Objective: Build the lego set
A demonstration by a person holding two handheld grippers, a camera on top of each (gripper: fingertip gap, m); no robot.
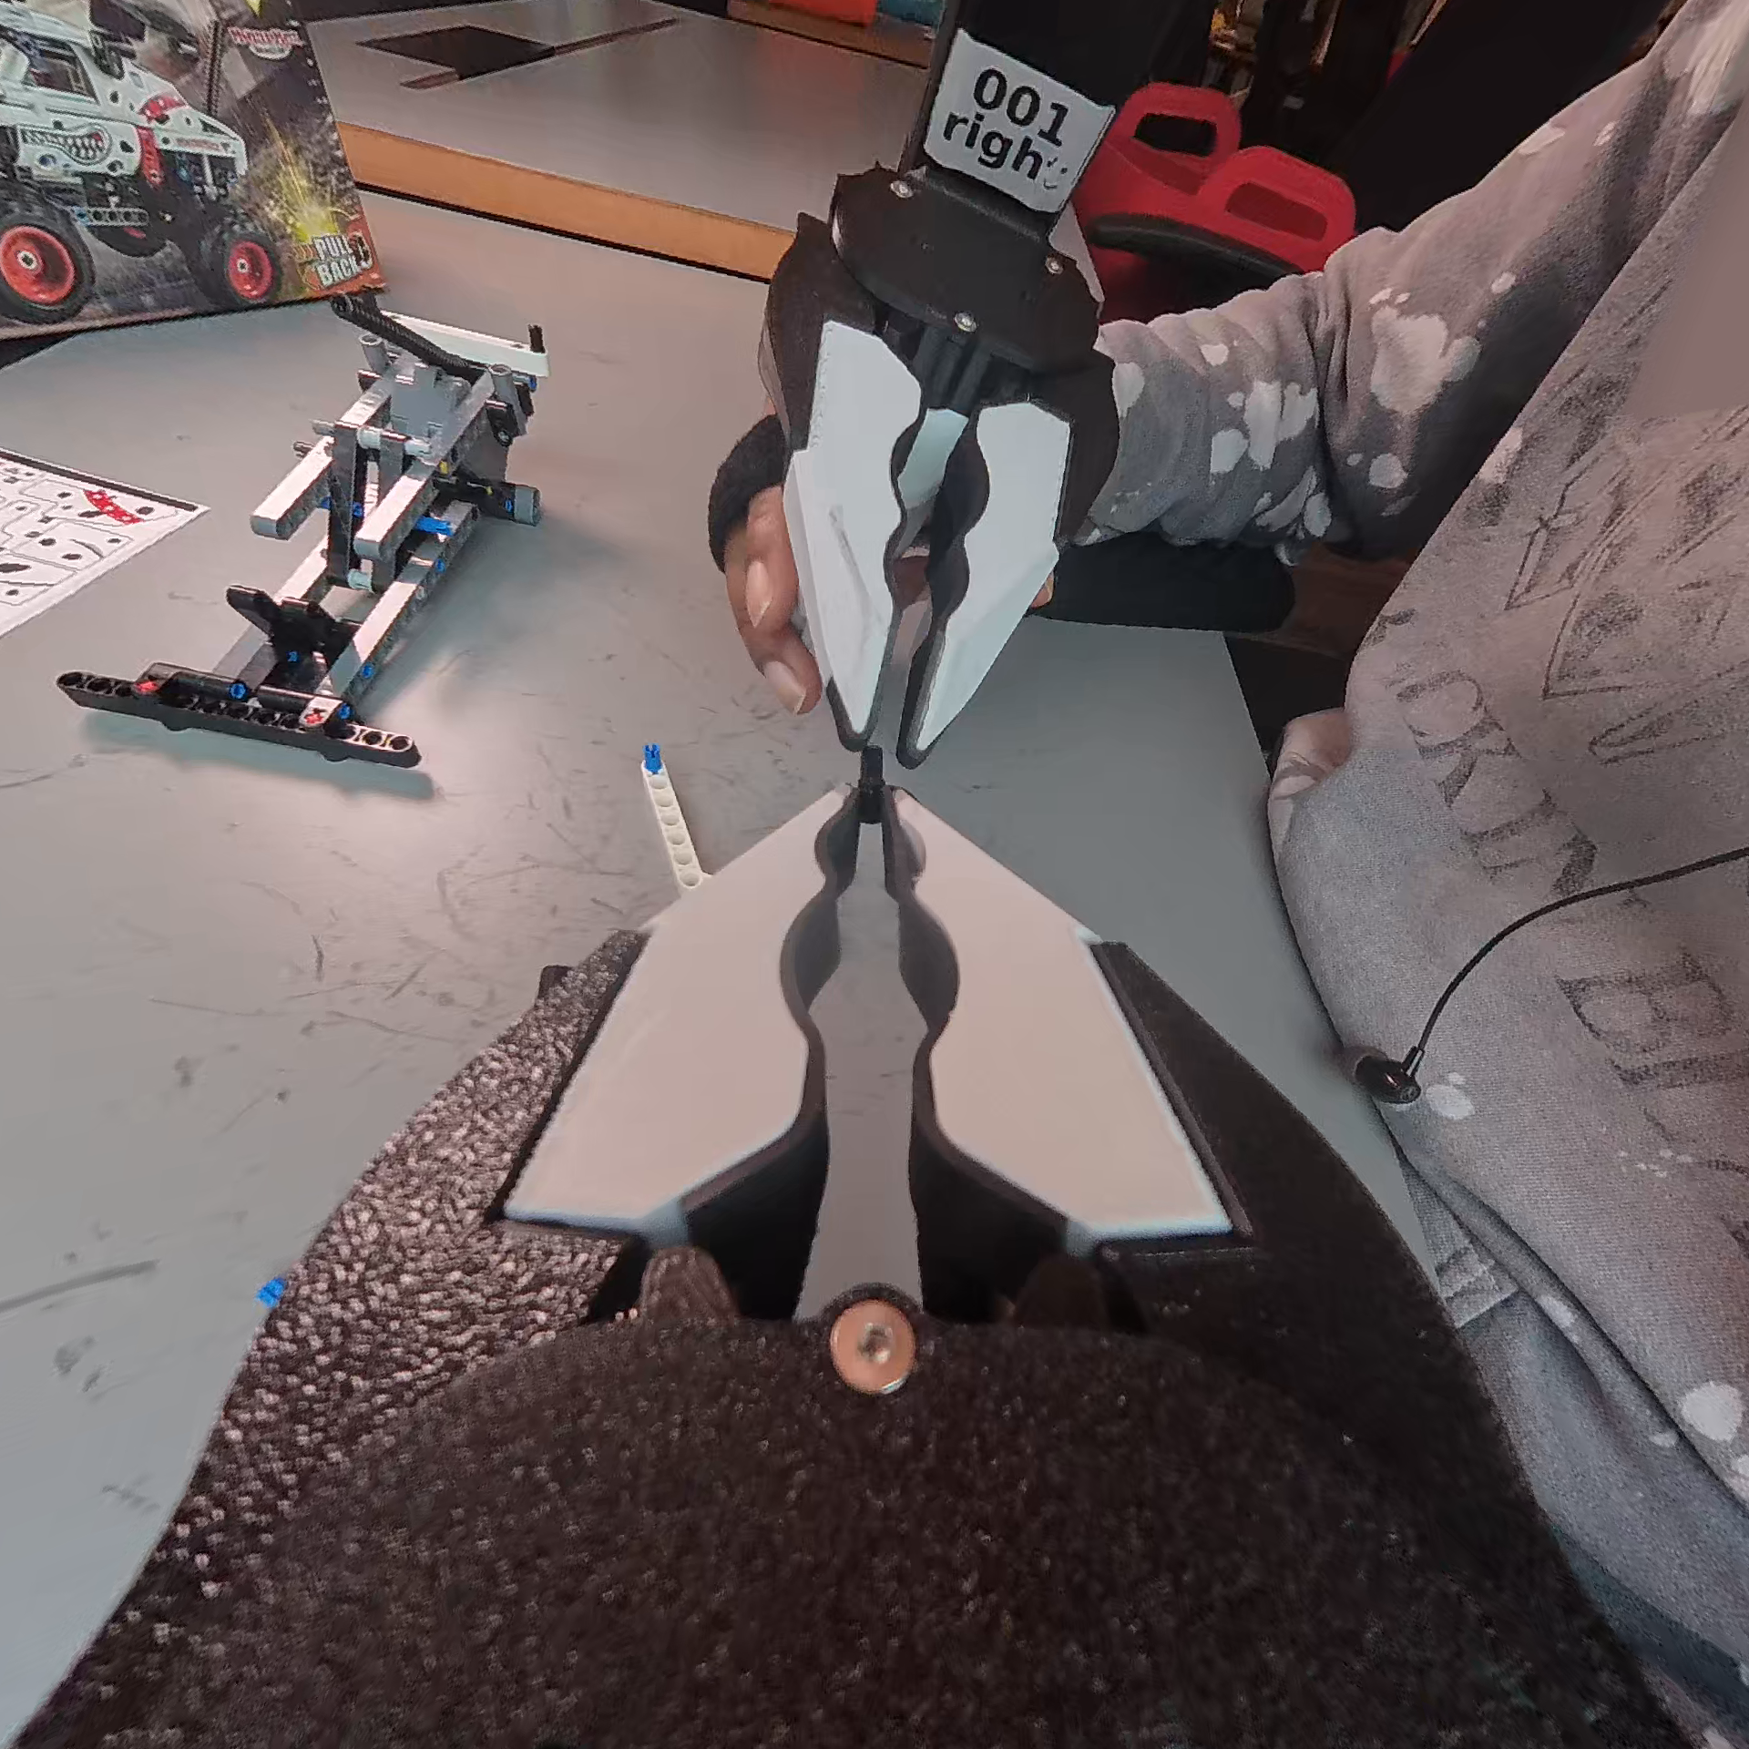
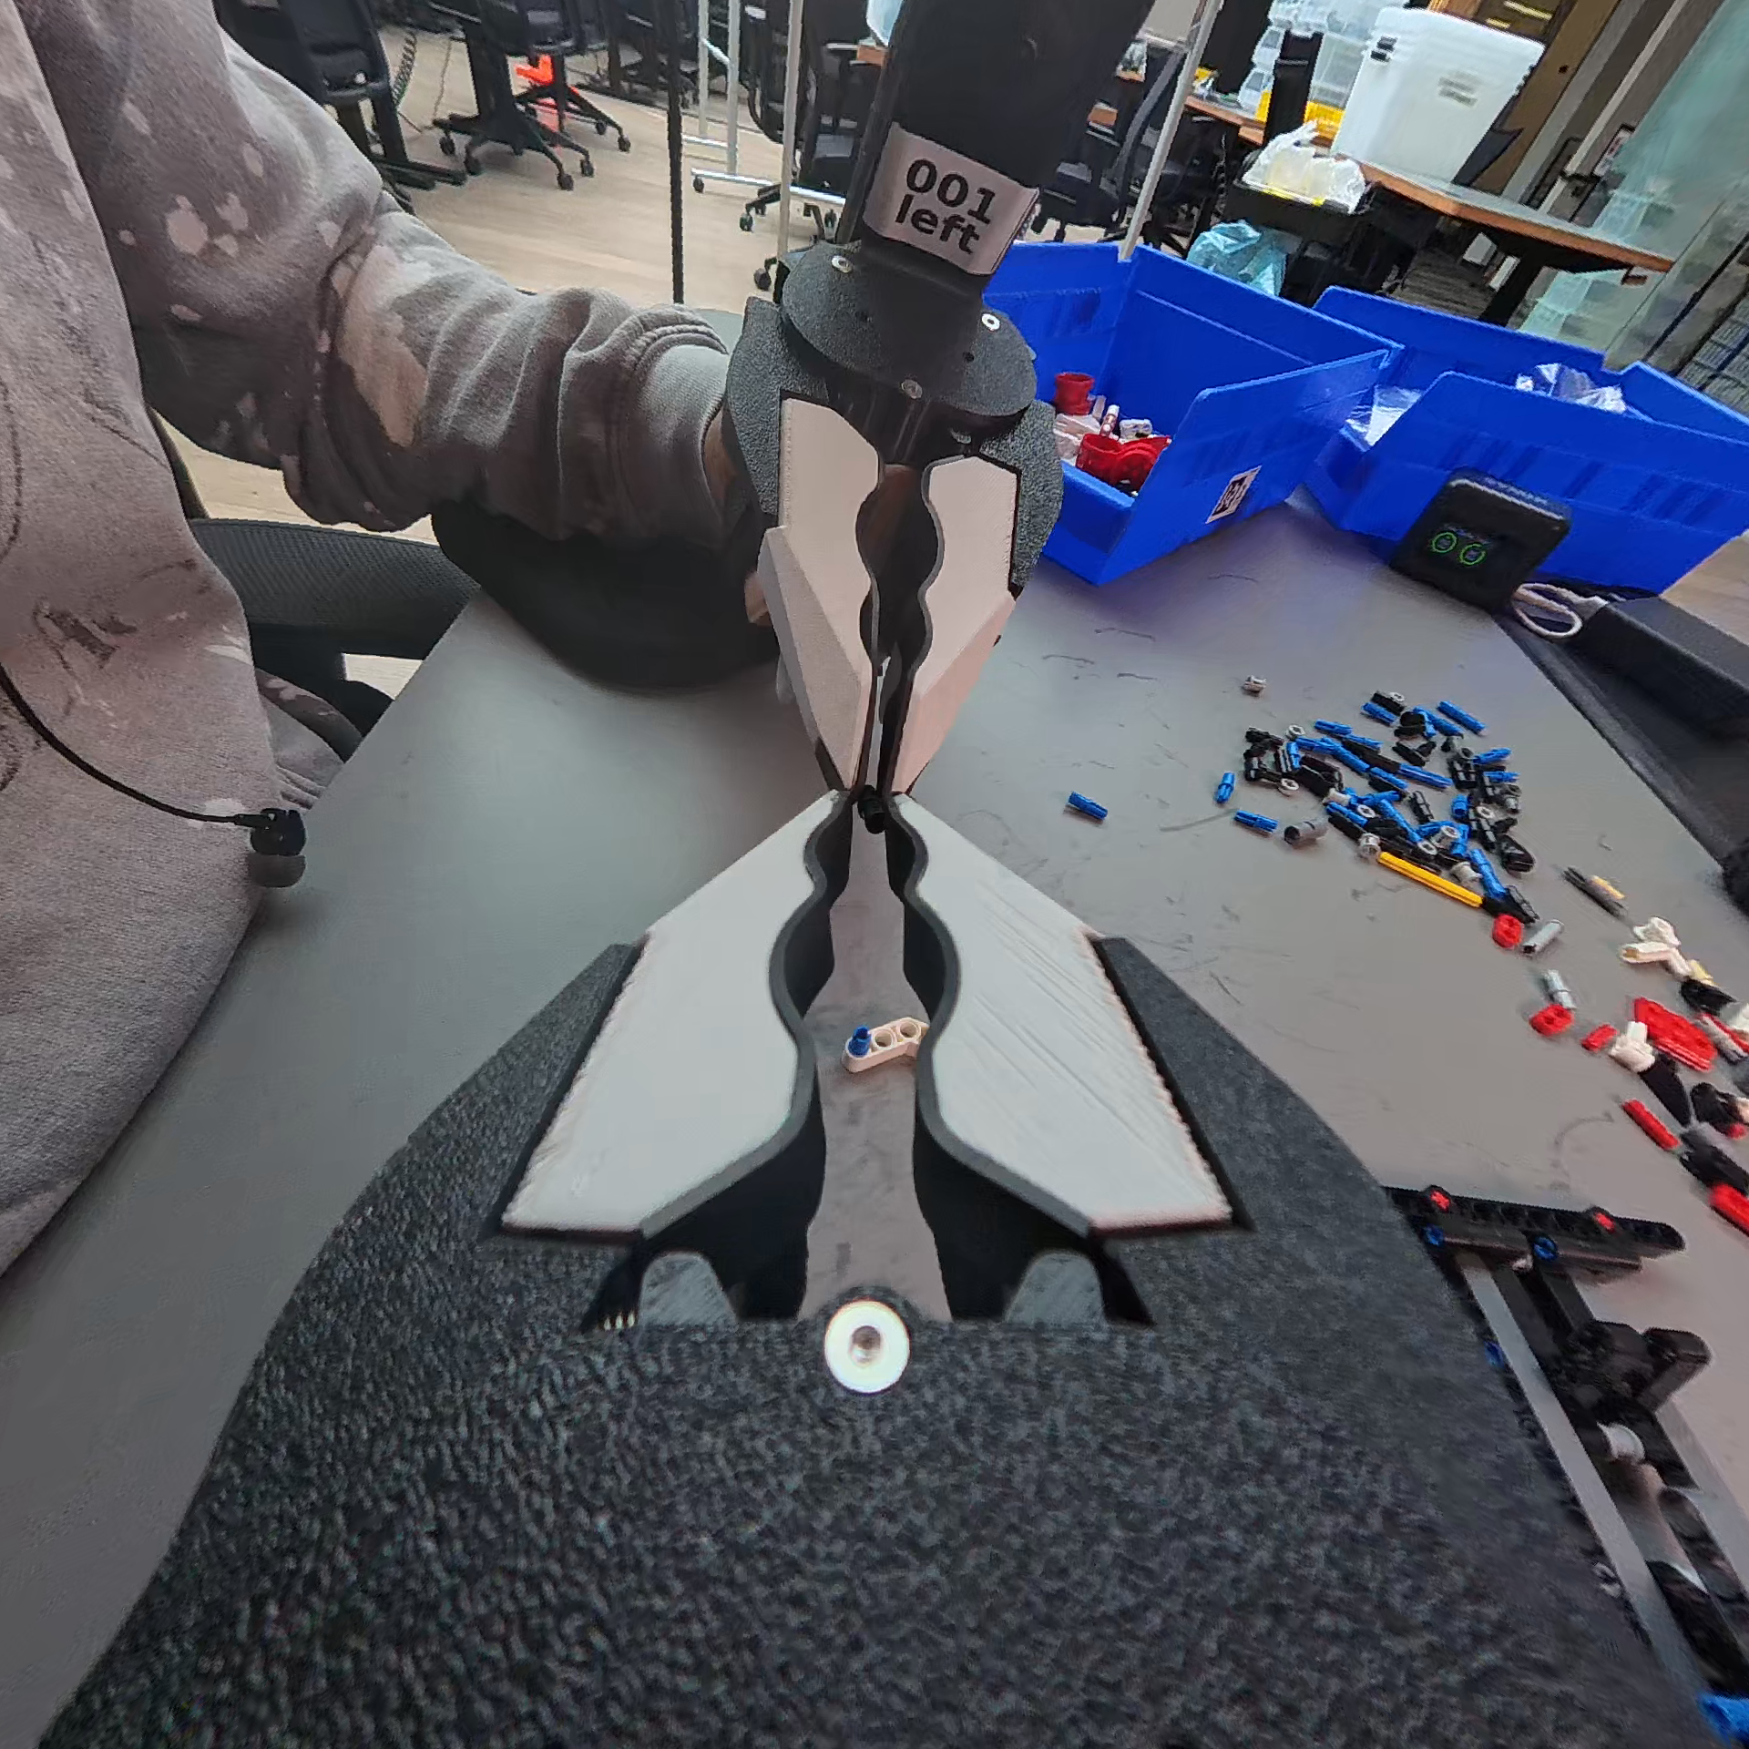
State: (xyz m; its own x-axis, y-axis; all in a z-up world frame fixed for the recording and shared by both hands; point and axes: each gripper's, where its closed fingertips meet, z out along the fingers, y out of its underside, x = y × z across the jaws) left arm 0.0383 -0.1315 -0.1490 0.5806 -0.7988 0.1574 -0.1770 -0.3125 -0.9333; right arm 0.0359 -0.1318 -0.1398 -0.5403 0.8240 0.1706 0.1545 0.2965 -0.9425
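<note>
A person in a mottled grey sweatshirt (image 1: 1562, 662) is sitting at a grey desk (image 1: 379, 994), holding a two-finger tool in each hand and bringing the two tips together in mid-air above the desk. The left tool (image 1: 868, 814) is pinching a small black pin (image 1: 869, 771) at its very tip, its fingers drawn nearly together. The right tool (image 2: 866, 819) is meeting it nose to nose, its tips closed in around the other end of the same pin (image 2: 869, 812); the piece is so small and dark that its exact shape, and how firmly each tool is gripping it, is hard to make out. On the desk below, a short white beam (image 1: 672, 819) with a blue pin in one end is lying, partly hidden behind the left tool. Farther off, the half-built grey and black chassis (image 1: 369, 530) is resting on the desk, with the set's box (image 1: 170, 161) standing behind it, cut off by the picture edge, and a sticker sheet (image 1: 66, 530) lying beside it, also cut off. From the other side, a scatter of loose blue, black and red pieces (image 2: 1401, 795) is lying on the desk, and blue bins (image 2: 1230, 397) are sitting beyond, their contents mostly hidden.
</note>
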